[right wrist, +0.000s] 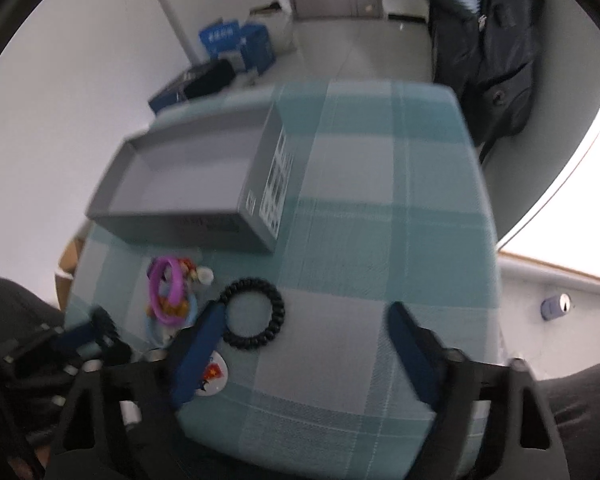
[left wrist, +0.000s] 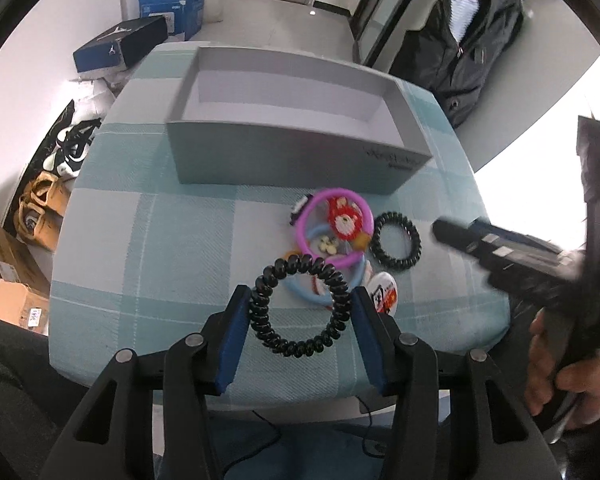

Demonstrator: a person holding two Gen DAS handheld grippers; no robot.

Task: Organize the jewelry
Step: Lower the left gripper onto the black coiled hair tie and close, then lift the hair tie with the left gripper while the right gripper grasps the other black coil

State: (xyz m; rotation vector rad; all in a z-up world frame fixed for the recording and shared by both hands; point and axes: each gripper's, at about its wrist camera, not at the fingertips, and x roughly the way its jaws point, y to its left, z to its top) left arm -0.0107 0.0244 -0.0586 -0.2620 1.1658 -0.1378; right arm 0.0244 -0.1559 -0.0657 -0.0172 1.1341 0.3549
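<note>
The right claw (left wrist: pixel 456 236) shows only as a blurred dark shape at three o'clock in the left wrist view. The light blue ring (left wrist: pixel 300 292) lies partly hidden under the held black coil tie (left wrist: pixel 296 308). The grey box's (right wrist: pixel 204 224) lettering is unreadable.

The right gripper (right wrist: pixel 306 322) hangs with jaws apart over the checked cloth (right wrist: pixel 380 208), one pad just beside a black coil hair tie (right wrist: pixel 256 316). An empty grey box (right wrist: pixel 188 184) sits beyond.
</note>
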